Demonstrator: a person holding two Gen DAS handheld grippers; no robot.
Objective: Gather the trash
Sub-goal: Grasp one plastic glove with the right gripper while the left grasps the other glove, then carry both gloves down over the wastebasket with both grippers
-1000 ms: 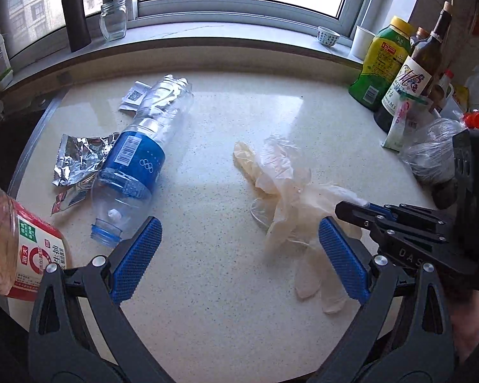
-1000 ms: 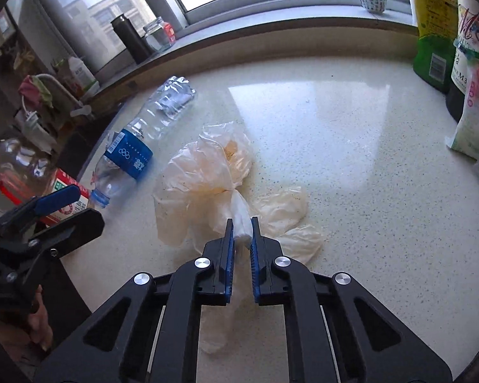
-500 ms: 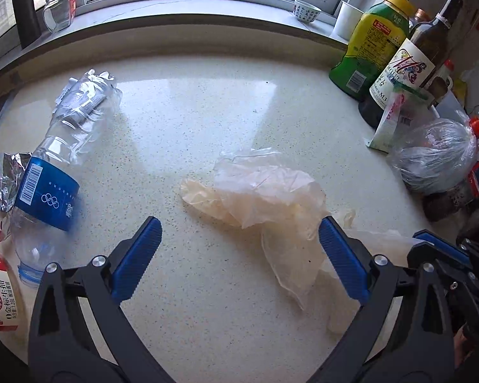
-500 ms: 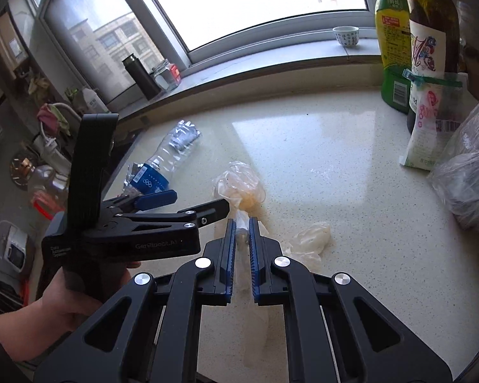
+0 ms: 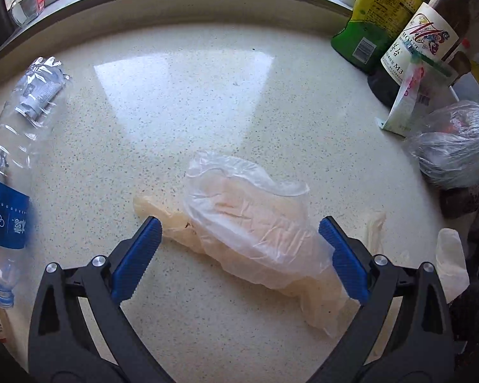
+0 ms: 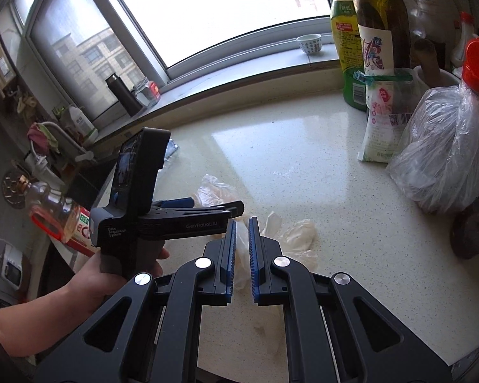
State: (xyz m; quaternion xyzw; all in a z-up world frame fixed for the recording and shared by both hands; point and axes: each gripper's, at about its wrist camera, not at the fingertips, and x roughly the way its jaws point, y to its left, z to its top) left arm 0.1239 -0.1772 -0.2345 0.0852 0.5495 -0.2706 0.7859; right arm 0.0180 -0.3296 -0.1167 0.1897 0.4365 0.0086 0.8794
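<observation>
A crumpled clear plastic bag with yellowish disposable gloves lies on the speckled counter. My left gripper is open, its blue pads on either side of the bag, just above it. My right gripper is shut on a strand of the thin glove plastic and holds it at the counter's near edge; more glove lies past its tips. The left gripper also shows in the right wrist view. A crushed clear water bottle with a blue label lies at the left.
Sauce and oil bottles, a white pouch and a tied plastic bag of dark items crowd the right side. An oil bottle stands at the left edge. A cup, jar and flask sit on the window sill.
My left gripper has moved right and down over the plastic bag, still open. My right gripper has pulled back toward the near edge, still shut on the glove strand.
</observation>
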